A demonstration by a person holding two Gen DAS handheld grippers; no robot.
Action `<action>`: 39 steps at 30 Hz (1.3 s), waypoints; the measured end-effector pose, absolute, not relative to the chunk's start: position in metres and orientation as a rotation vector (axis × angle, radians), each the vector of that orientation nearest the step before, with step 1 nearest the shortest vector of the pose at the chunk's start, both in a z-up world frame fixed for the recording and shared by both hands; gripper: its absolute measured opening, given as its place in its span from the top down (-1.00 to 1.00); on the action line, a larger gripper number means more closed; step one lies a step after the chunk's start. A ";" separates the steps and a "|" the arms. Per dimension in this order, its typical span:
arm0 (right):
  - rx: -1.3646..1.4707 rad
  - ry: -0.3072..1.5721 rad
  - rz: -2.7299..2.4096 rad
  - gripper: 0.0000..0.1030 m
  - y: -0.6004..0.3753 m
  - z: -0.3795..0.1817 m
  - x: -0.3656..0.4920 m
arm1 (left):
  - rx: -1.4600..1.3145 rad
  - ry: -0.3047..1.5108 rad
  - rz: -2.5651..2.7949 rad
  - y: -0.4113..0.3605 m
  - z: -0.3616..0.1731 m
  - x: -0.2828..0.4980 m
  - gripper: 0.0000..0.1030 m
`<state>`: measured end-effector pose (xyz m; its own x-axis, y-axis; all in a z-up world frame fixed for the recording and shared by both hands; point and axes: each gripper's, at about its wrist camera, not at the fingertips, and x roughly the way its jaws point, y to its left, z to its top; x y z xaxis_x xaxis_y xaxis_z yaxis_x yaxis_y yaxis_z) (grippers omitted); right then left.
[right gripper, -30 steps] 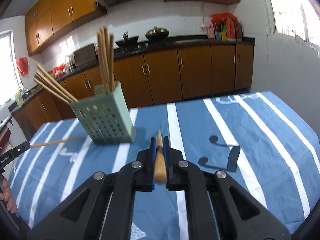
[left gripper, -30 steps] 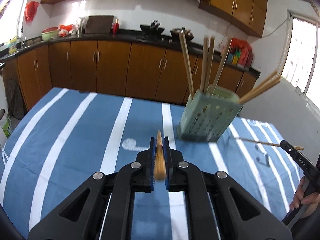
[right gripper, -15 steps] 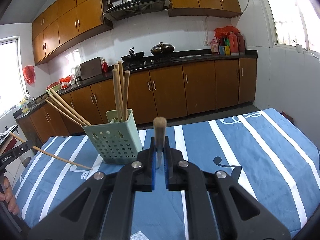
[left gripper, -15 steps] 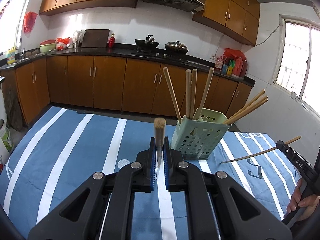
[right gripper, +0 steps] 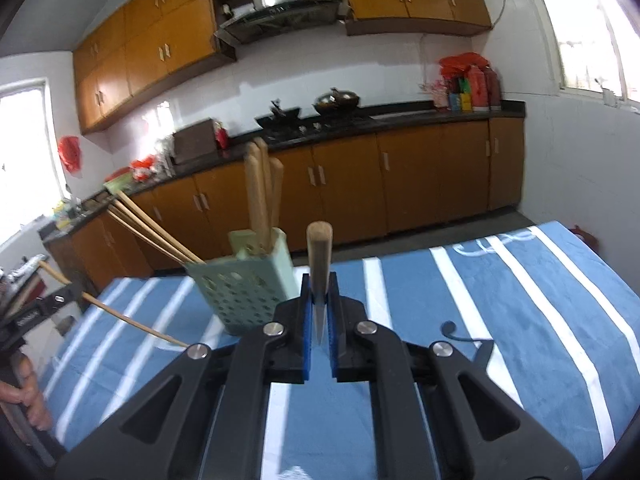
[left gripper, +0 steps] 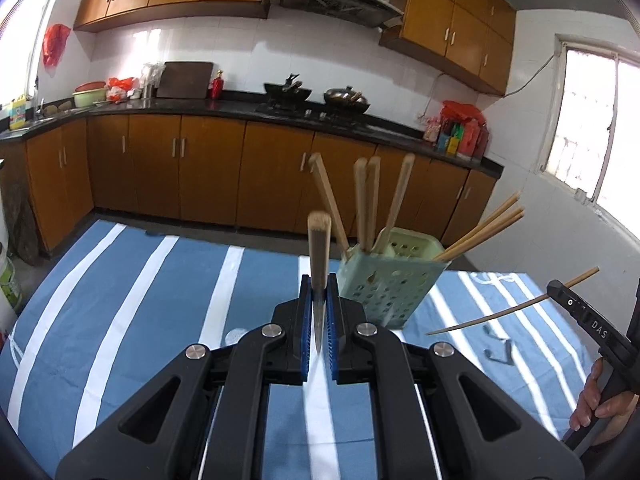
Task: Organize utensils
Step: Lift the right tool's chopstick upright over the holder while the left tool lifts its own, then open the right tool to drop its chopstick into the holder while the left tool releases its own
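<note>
A pale green perforated holder [left gripper: 390, 280] stands on the blue striped tablecloth [left gripper: 160, 300] with several wooden chopsticks [left gripper: 366, 204] in it; it also shows in the right wrist view [right gripper: 244, 284]. My left gripper [left gripper: 319, 304] is shut on a wooden chopstick [left gripper: 319, 248], held upright above the table, left of the holder. My right gripper [right gripper: 319, 300] is shut on another wooden chopstick [right gripper: 319, 256], also upright, right of the holder. The right gripper with its chopstick shows in the left view [left gripper: 560, 294]; the left one shows in the right view [right gripper: 60, 300].
Brown kitchen cabinets [left gripper: 200, 172] and a dark counter with a stove [left gripper: 288, 94] run behind the table. A window [left gripper: 592, 120] is on the right wall. The table's far edge lies just behind the holder.
Both grippers have risen and tilted up from the tablecloth, each carrying its chopstick, which now stands upright. The holder appears nearer to both.
</note>
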<state>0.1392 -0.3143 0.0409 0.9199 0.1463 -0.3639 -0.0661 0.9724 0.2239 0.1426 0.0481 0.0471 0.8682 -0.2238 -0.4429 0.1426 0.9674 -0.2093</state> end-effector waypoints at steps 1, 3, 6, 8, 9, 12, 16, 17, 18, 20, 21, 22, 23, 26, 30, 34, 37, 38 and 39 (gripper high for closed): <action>0.218 0.367 0.130 0.85 -0.314 0.051 0.136 | -0.174 0.470 -0.202 0.047 0.054 0.142 0.86; 0.237 0.321 0.172 0.85 -0.313 0.071 0.130 | -0.176 0.436 -0.226 0.044 0.069 0.139 0.86; 0.247 0.267 0.211 0.85 -0.310 0.096 0.125 | -0.178 0.383 -0.265 0.037 0.093 0.136 0.86; 0.251 0.233 0.236 0.85 -0.307 0.113 0.125 | -0.178 0.346 -0.287 0.031 0.109 0.135 0.86; 0.250 0.226 0.239 0.85 -0.307 0.118 0.126 | -0.179 0.332 -0.295 0.027 0.115 0.136 0.86; 0.234 0.214 0.234 0.85 -0.300 0.129 0.132 | -0.190 0.296 -0.301 0.020 0.128 0.139 0.86; 0.189 0.263 0.208 0.85 -0.286 0.133 0.154 | -0.206 0.238 -0.281 0.012 0.144 0.151 0.86; 0.176 0.281 0.203 0.85 -0.283 0.133 0.161 | -0.207 0.224 -0.274 0.009 0.148 0.155 0.86; 0.168 0.294 0.199 0.85 -0.279 0.132 0.166 | -0.204 0.213 -0.267 0.007 0.150 0.159 0.86; 0.156 0.338 0.199 0.85 -0.276 0.130 0.182 | -0.190 0.195 -0.251 0.003 0.152 0.167 0.86; 0.155 0.357 0.202 0.85 -0.275 0.129 0.190 | -0.178 0.193 -0.244 0.000 0.151 0.173 0.86; 0.156 0.373 0.205 0.85 -0.273 0.128 0.197 | -0.171 0.201 -0.241 -0.003 0.149 0.179 0.86; 0.159 0.387 0.207 0.85 -0.273 0.126 0.204 | -0.167 0.212 -0.238 -0.005 0.145 0.186 0.86; 0.171 0.436 0.213 0.85 -0.272 0.119 0.223 | -0.166 0.253 -0.227 -0.007 0.130 0.201 0.86; 0.179 0.480 0.214 0.85 -0.271 0.107 0.239 | -0.177 0.305 -0.220 -0.006 0.113 0.215 0.86; 0.185 0.498 0.213 0.85 -0.271 0.099 0.247 | -0.169 0.332 -0.216 -0.006 0.102 0.224 0.86; 0.189 0.508 0.214 0.84 -0.270 0.095 0.253 | -0.166 0.357 -0.227 -0.008 0.096 0.230 0.86; 0.195 0.509 0.212 0.82 -0.270 0.095 0.254 | -0.169 0.366 -0.231 -0.009 0.095 0.231 0.86; 0.201 0.505 0.210 0.80 -0.271 0.095 0.254 | -0.173 0.373 -0.234 -0.010 0.094 0.232 0.85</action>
